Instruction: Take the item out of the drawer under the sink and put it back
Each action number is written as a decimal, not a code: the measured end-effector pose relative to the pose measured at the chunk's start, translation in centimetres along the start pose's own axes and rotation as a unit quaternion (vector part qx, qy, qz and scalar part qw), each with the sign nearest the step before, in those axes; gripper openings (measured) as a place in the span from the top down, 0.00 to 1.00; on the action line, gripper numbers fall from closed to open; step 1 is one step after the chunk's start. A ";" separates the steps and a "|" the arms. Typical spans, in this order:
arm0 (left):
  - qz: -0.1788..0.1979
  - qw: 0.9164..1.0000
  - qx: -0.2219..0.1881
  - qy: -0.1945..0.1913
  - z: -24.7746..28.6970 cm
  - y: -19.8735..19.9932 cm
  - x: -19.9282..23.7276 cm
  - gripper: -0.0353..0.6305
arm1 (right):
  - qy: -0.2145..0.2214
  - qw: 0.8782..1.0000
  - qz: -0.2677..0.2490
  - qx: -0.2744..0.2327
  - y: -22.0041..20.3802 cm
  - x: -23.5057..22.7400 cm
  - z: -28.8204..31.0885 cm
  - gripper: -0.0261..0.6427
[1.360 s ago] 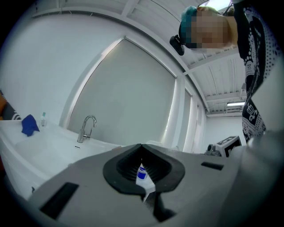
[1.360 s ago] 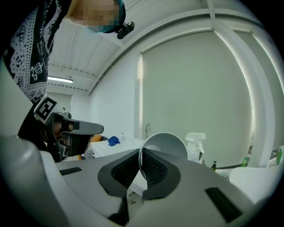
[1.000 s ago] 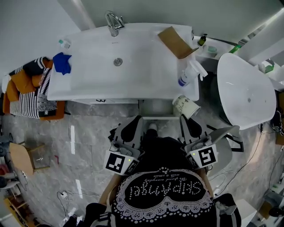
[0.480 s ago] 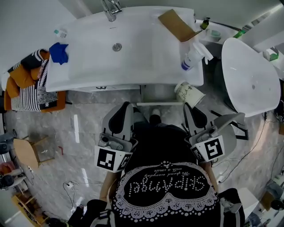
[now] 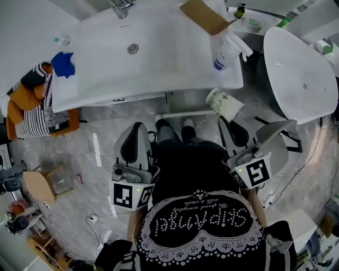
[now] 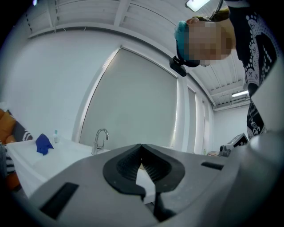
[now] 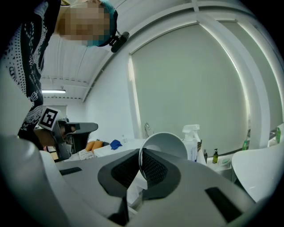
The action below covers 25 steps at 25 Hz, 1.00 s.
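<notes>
A patterned paper cup (image 5: 225,104) hangs tilted in front of the white sink cabinet, its rim pinched by my right gripper (image 5: 223,121). In the right gripper view the cup (image 7: 166,144) gapes toward the camera, and the right gripper (image 7: 141,153) is shut on its rim. Under the sink (image 5: 159,58) the drawer (image 5: 183,113) stands pulled out a little, showing its white front edge. My left gripper (image 5: 136,127) hovers left of the drawer, apart from it. In its own view the left gripper (image 6: 141,148) is shut, with nothing between the pads.
On the sink top are a spray bottle (image 5: 228,50), a cardboard box (image 5: 204,16) and a blue cloth (image 5: 62,63). A large white basin (image 5: 299,69) stands at the right. Piled clothes (image 5: 32,106) and a wooden stool (image 5: 39,185) sit left.
My left gripper has drawn back from the drawer front and out to the left. The right gripper keeps the cup in about the same place. The head view has shifted.
</notes>
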State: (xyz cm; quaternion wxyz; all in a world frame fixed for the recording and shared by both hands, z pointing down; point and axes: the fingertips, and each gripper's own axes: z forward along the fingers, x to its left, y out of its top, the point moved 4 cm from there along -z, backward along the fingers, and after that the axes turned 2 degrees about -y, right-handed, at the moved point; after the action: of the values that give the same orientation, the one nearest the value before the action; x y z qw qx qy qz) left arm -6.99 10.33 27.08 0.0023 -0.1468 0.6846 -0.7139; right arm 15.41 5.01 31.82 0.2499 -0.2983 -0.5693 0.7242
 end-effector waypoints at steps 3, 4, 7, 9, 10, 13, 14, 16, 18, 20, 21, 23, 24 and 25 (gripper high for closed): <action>-0.004 1.000 0.002 -0.008 0.3 0.0 -0.4 0.94 | -0.004 1.000 0.003 0.000 0.1 -0.2 -0.1 0.92; -0.005 1.000 0.001 -0.010 0.4 0.1 -0.5 0.94 | -0.006 1.000 0.004 0.000 0.2 -0.2 -0.1 0.92; -0.006 1.000 0.001 -0.017 0.7 0.1 -0.9 0.94 | -0.009 1.000 0.005 0.001 0.1 -0.4 -0.1 0.92; -0.007 1.000 0.003 -0.026 1.1 -0.1 -1.2 0.94 | -0.009 1.000 0.003 0.000 0.1 -0.4 -0.1 0.92; -0.007 0.999 0.006 -0.032 1.3 -0.2 -1.5 0.94 | -0.009 1.000 0.001 -0.001 0.1 -0.5 -0.1 0.92; -0.011 0.999 0.017 -0.051 1.9 -0.8 -2.3 0.94 | -0.010 1.000 -0.003 -0.003 0.1 -0.5 0.1 0.92; -0.012 0.998 0.021 -0.057 1.9 -1.1 -2.4 0.94 | -0.010 1.000 -0.005 -0.003 0.1 -0.5 0.2 0.92; -0.014 0.997 0.022 -0.067 2.0 -1.5 -2.8 0.94 | -0.010 1.000 -0.007 -0.002 0.1 -0.5 0.2 0.92; -0.015 0.997 0.019 -0.071 2.2 -1.4 -3.0 0.94 | -0.010 1.000 -0.006 -0.004 0.1 -0.5 0.3 0.92; -0.019 0.997 0.022 -0.069 2.3 -1.4 -2.9 0.94 | -0.010 1.000 -0.007 -0.003 0.2 -0.5 0.3 0.92; -0.022 0.997 0.022 -0.067 2.4 -1.3 -2.8 0.94 | -0.010 1.000 -0.007 0.000 0.2 -0.5 0.4 0.92; -0.025 0.998 0.018 -0.060 2.5 -0.9 -2.4 0.94 | -0.010 1.000 -0.007 0.003 0.2 -0.6 0.4 0.92; -0.024 0.998 0.017 -0.054 2.7 -0.7 -2.2 0.94 | -0.010 1.000 -0.006 0.003 0.2 -0.6 0.5 0.92; -0.023 0.998 0.016 -0.049 2.8 -0.6 -2.0 0.94 | -0.011 1.000 -0.005 0.004 0.2 -0.6 0.5 0.92</action>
State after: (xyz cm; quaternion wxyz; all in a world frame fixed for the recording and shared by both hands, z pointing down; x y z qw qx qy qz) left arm -4.41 8.07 27.28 0.0218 -0.1975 0.6688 -0.7164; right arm 15.49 4.20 31.82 0.2484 -0.2869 -0.5707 0.7282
